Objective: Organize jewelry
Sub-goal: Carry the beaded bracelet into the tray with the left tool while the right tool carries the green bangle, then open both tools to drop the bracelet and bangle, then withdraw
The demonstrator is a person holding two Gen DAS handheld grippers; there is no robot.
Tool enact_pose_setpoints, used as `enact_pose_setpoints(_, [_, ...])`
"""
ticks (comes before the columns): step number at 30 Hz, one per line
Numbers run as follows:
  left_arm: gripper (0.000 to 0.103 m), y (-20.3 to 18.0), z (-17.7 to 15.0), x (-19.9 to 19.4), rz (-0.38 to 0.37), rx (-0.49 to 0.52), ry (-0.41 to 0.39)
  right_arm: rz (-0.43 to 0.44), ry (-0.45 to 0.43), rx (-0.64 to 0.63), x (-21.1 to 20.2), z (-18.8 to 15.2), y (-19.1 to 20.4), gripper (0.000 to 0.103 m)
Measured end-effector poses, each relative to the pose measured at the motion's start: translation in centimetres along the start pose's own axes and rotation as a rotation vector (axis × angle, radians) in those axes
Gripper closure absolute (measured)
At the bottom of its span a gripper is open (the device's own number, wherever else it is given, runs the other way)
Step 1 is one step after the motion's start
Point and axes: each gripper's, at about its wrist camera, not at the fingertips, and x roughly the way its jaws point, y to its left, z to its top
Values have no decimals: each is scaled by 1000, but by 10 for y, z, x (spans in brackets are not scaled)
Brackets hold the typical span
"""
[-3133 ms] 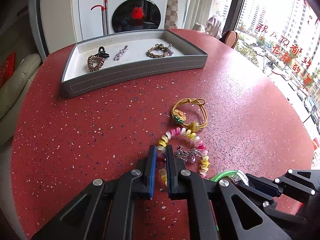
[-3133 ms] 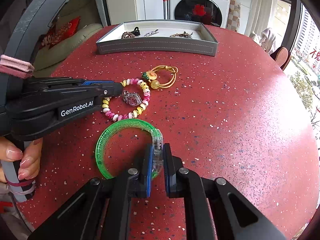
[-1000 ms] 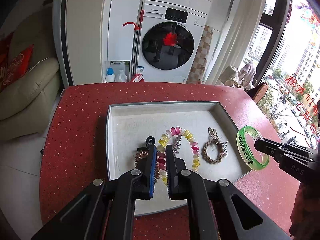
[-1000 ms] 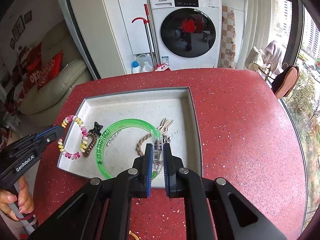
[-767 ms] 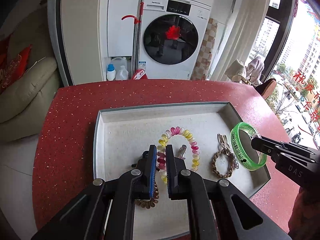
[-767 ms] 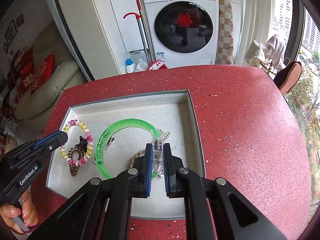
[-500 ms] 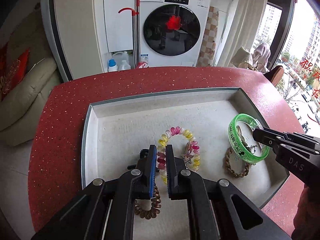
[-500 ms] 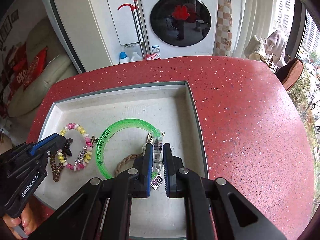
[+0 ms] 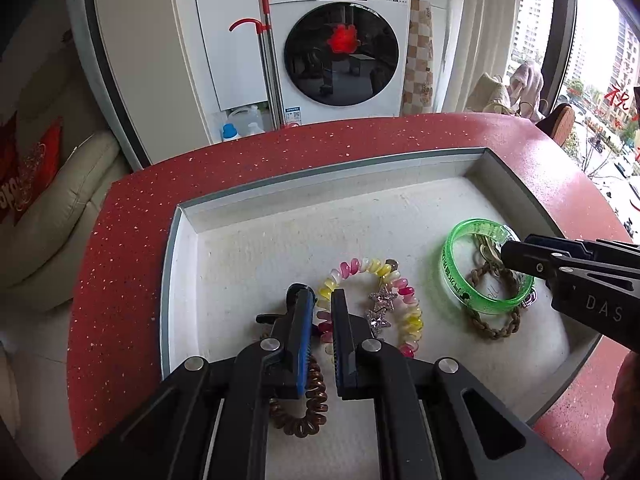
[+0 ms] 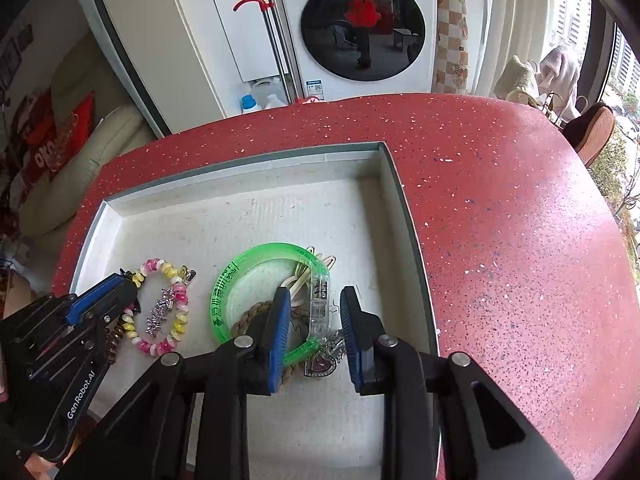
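Both bracelets have come from the table into the tray [image 10: 412, 216]. Our right gripper [image 10: 314, 320] is opening, the green bangle [image 10: 256, 256] loose between its jaws; our left gripper [image 9: 320, 312] seemingly stays clamped on the beaded bracelet [image 9: 372, 268].

A: What colours sit ahead of the right claw?
B: A clear neon-green bangle [image 10: 256, 280] with dark lettering, over a tan braided cord [image 10: 250, 314].
A: And left of it?
B: A coil bracelet [image 10: 170, 306], pink, yellow and white; red white-speckled table [image 10: 500, 220] all round.
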Motion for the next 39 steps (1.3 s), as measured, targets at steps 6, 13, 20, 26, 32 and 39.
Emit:
enact_pose_setpoints(6, [75, 0, 0, -10, 13, -3, -23, 43, -49, 25, -20, -3, 1, 47])
enact_pose_setpoints(13, [75, -2, -2, -31, 25, 1, -62, 85, -99, 50, -48, -12, 2, 40])
enact_pose_setpoints(20, [75, 0, -9, -47, 31, -6, -76, 107, -119, 56, -68, -26, 3, 38])
enact_pose_setpoints(26, [75, 4, -18, -62, 35, -10, -94, 114, -121, 67, -80, -41, 3, 38])
enact_pose_setpoints(32, [75, 9, -27, -73, 35, -23, -98, 120, -125, 76, -90, -51, 1, 38])
enact_pose_setpoints(39, [71, 18, -38, -84, 25, -54, -100, 130, -120, 75, -99, -63, 3, 38])
